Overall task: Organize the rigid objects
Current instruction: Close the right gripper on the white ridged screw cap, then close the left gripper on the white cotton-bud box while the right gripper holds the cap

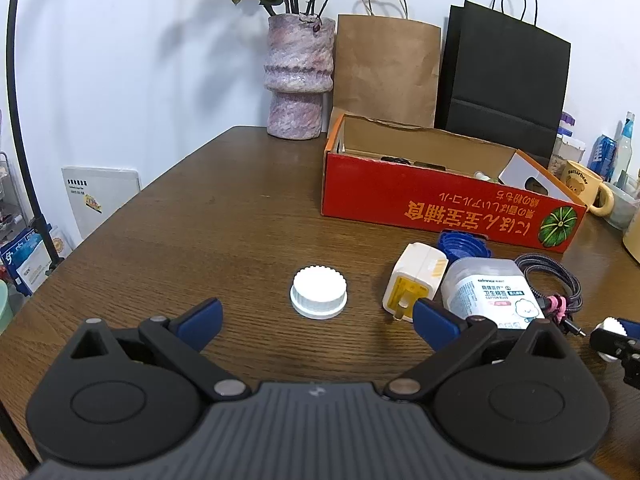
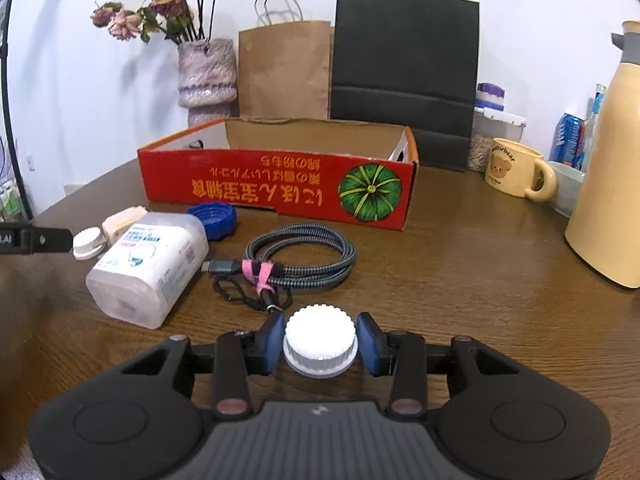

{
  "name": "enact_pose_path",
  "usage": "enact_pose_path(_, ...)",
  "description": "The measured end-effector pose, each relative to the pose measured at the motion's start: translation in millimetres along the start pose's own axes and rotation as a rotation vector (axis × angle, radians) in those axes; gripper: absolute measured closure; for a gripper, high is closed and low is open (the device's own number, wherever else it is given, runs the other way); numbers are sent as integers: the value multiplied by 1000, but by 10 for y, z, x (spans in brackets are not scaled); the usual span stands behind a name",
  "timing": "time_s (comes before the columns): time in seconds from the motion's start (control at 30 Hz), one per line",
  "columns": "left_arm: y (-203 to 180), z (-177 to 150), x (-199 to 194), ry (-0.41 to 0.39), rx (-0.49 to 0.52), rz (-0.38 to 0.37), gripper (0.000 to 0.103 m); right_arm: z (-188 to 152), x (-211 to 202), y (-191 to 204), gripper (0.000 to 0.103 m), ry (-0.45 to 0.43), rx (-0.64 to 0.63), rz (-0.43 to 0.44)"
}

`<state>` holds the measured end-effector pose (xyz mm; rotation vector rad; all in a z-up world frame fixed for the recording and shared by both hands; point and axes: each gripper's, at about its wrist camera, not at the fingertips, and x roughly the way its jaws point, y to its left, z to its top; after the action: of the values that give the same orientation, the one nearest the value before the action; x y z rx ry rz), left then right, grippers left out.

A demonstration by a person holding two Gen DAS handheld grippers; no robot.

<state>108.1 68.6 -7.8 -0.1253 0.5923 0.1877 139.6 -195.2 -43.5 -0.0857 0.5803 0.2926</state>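
My left gripper (image 1: 318,320) is open, its blue pads wide apart, just short of a white ribbed cap (image 1: 319,291) lying on the wooden table (image 1: 200,216). My right gripper (image 2: 320,342) is shut on a second white ribbed cap (image 2: 320,340), low over the table; it also shows at the right edge of the left wrist view (image 1: 612,334). A red cardboard box (image 2: 280,188) stands open behind. In front of it lie a white charger plug (image 1: 416,280), a blue cap (image 2: 214,218), a cotton-swab container (image 2: 150,264) and a coiled braided cable (image 2: 296,256).
A pink vase (image 1: 298,76) with dried flowers, a brown paper bag (image 1: 384,68) and a black bag (image 2: 404,76) stand along the wall. A bear mug (image 2: 516,174), cans and a cream thermos jug (image 2: 608,184) crowd the right side. The table edge runs along the left.
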Motion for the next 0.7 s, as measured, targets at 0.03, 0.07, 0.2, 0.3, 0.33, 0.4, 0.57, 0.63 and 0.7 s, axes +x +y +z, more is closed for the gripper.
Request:
enact_pose_path(0.03, -8, 2, 3, 0, 0, 1, 0, 1, -7, -4, 64, -5, 1, -1)
enact_pose_path(0.07, -16, 5, 1, -1, 1, 1, 0, 2, -12, -7, 64, -10, 1, -3)
enact_pose_path(0.2, -105, 30, -43, -3, 2, -18, 0, 4, -32, -21, 64, -27, 2, -9)
enact_pose_path(0.3, -262, 55, -72, 0, 17, -45, 0, 8, -62, -51, 64, -43, 13, -11)
enact_pose_path(0.33, -318, 56, -73, 2, 27, -49, 0, 13, -79, -72, 64, -53, 22, -9)
enact_pose_path(0.4, -453, 69, -67, 8, 47, -58, 0, 24, -104, -109, 64, -69, 34, -7)
enact_pose_path(0.57, -762, 113, -1, 34, 72, -74, 0, 53, -144, -194, 64, -97, 44, -10)
enact_pose_path(0.63, -862, 115, 41, 46, 77, -69, 0, 60, -158, -245, 64, -109, 43, -12)
enact_pose_path(0.7, -936, 110, 93, 60, 76, -66, 0, 66, -165, -316, 64, -117, 45, -14)
